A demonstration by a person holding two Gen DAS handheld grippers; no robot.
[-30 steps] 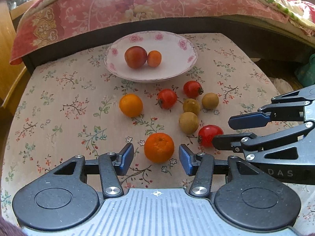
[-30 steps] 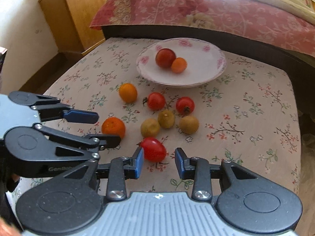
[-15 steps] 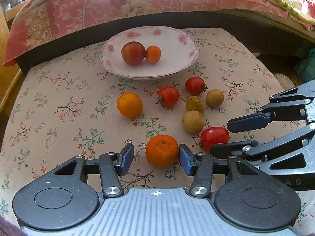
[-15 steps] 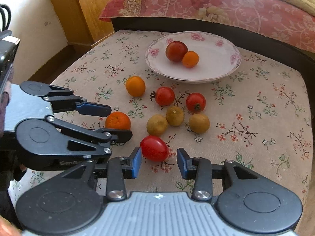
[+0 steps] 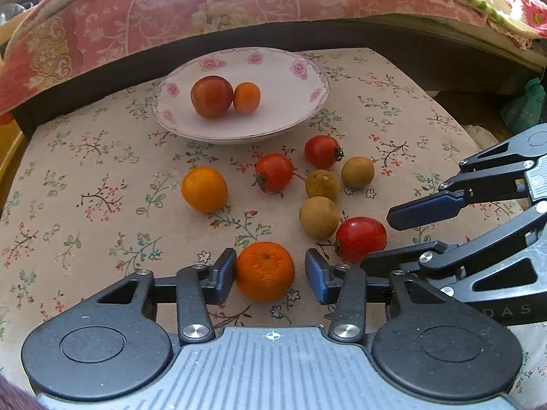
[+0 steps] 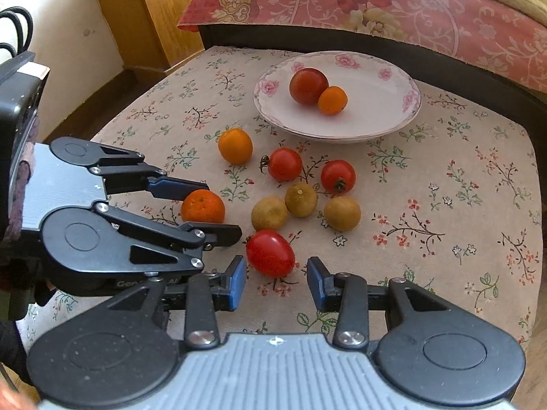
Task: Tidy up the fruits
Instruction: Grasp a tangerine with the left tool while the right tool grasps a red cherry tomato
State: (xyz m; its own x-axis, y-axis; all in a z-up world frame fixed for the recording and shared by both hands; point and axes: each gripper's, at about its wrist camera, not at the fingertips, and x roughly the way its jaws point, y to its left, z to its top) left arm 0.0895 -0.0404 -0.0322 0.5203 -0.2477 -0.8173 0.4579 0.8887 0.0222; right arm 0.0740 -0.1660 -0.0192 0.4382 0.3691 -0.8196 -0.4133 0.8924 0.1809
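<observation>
In the left wrist view, the left gripper (image 5: 270, 275) is spread wide around a mandarin (image 5: 265, 271) that sits on the flowered cloth (image 5: 102, 171). The left pad seems to touch its skin, while the right pad stands clearly apart. Just to the right lies an oval red tomato (image 5: 361, 238), and the right gripper (image 5: 389, 235) comes in from the side with one finger above this tomato and one below — spread too, not pressing. Further back are three brownish round fruits, two more red tomatoes and a smooth orange (image 5: 204, 189). The white plate (image 5: 307, 102) behind them holds a dark red tomato and a small orange, touching each other.

In the right wrist view, the right gripper (image 6: 276, 282) has its jaws apart on both sides of the oval tomato (image 6: 270, 253), not touching it. The left gripper (image 6: 212, 210) stands spread around the mandarin (image 6: 203, 206) at the left. The plate (image 6: 393, 126) is well behind.
</observation>
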